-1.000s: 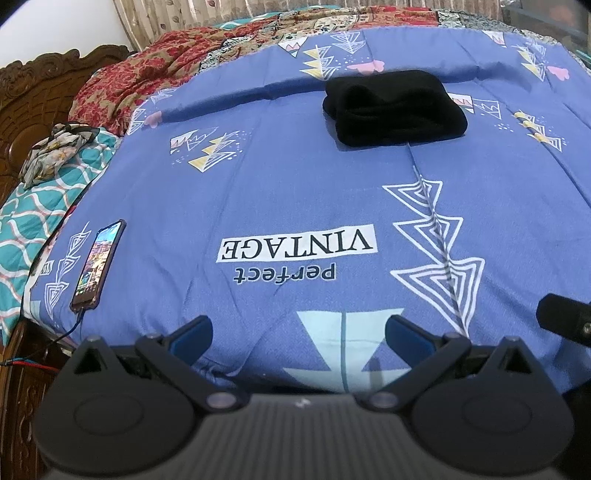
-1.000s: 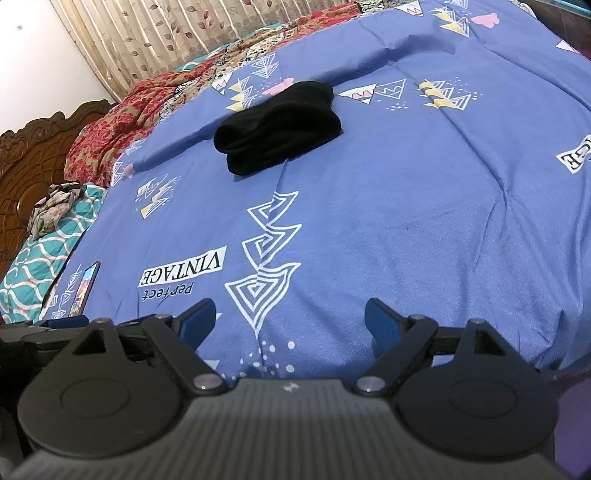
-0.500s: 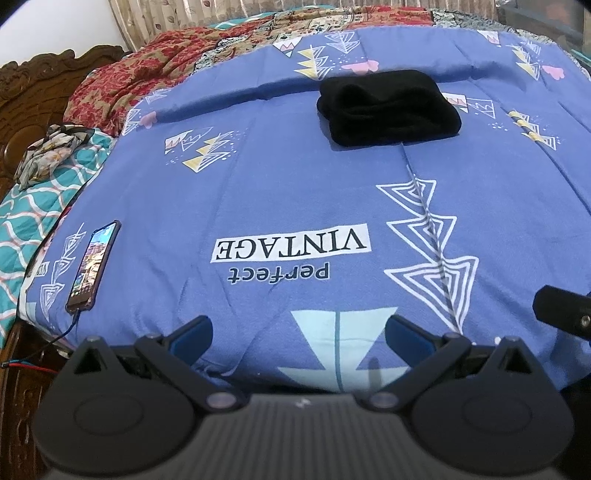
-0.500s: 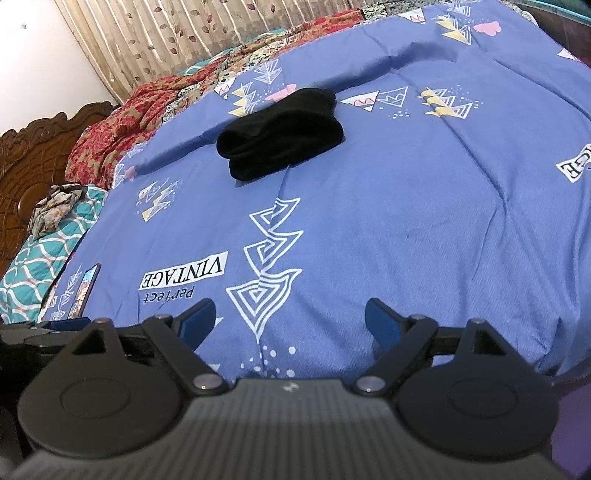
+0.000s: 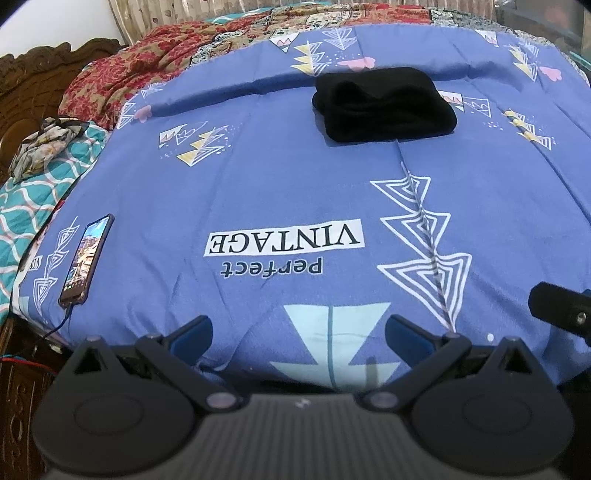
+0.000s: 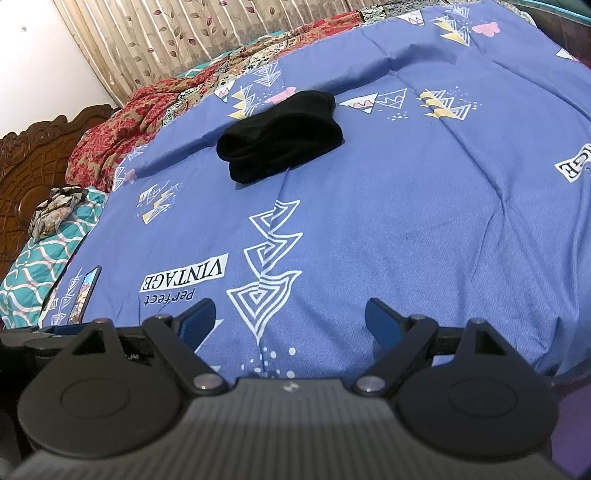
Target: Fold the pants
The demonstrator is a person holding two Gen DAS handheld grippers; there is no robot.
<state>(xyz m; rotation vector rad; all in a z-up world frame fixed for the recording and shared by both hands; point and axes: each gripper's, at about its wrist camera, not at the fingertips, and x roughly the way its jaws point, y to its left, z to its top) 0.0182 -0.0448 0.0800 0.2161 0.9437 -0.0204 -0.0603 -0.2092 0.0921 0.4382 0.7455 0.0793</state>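
Black pants (image 5: 384, 105), already folded into a thick, compact bundle, far out on the blue quilt (image 5: 277, 184), near its far fold and well apart from both grippers. Same bundle in the right wrist view (image 6: 280, 136), lying a little slantwise, rounded fold edge toward the left.

Just beyond the pants, yellow and pink triangle prints; on the near side, a white zigzag of nested triangles (image 5: 424, 240) running toward the camera. Left of that, upside down, the label "perfect VINTAGE" (image 5: 284, 242). A second partial label at the right edge of the right wrist view.

Near the quilt's left edge, a phone (image 5: 86, 258), screen lit, cable trailing off its near end over the side. Farther left, a teal patterned sheet (image 5: 29, 206) with a crumpled floral cloth (image 5: 44, 144) on top. Behind, a red patterned blanket (image 5: 147, 70), carved wooden headboard (image 5: 33, 77) and a leaf-print curtain (image 6: 192, 33).

Left gripper (image 5: 299, 332) low at the near edge of the bed, blue-padded fingers spread wide, nothing between them. Right gripper (image 6: 290, 319) likewise spread and empty, also at the near edge; part of it visible at the right of the left wrist view.
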